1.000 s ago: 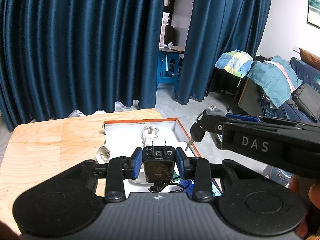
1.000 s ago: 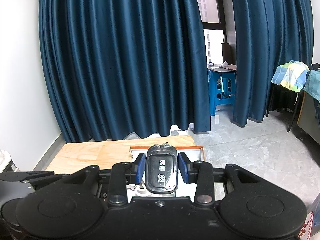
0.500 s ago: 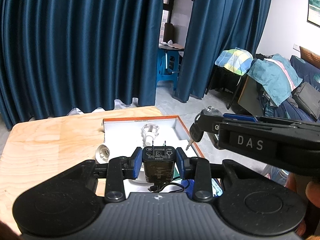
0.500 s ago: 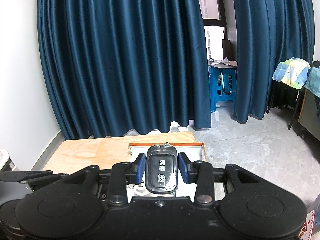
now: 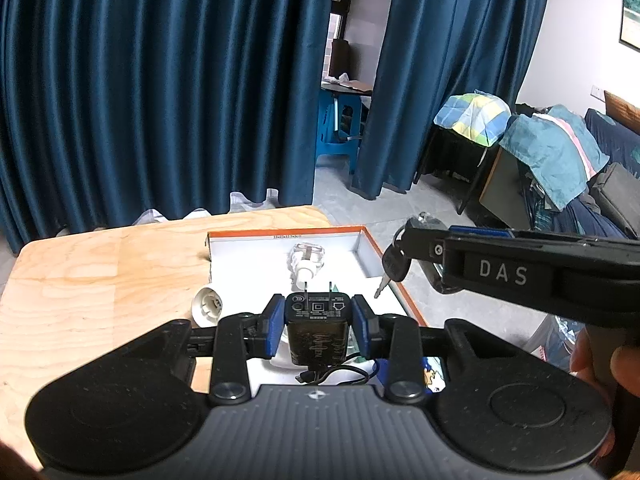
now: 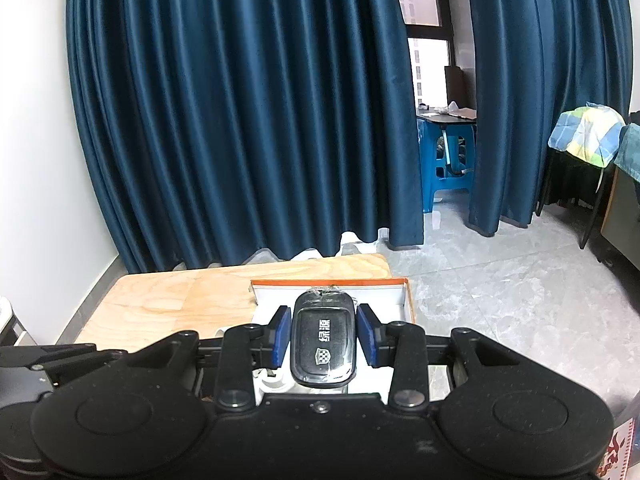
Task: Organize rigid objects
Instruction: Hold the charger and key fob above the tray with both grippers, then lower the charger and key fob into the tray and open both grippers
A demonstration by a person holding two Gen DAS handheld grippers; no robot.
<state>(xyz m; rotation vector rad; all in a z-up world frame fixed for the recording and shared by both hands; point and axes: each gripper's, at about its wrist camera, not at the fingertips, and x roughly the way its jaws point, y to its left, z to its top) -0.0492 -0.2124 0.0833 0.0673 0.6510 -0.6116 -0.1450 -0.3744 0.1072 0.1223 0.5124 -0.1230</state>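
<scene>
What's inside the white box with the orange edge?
Inside the white box with the orange rim lies a small clear bulb with a white base. Nearer, a black cable peeks out. The black charger plug in the left hand-held gripper hides the rest.

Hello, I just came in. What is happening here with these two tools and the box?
A person holds a gripper in each hand above a wooden table. The left gripper is shut on a black charger, its prongs pointing forward. The right gripper is shut on a black key fob, with a small key hanging from it. Both hover over an open white box with an orange rim. A clear bulb lies inside; a white socket sits beside the box.
</scene>
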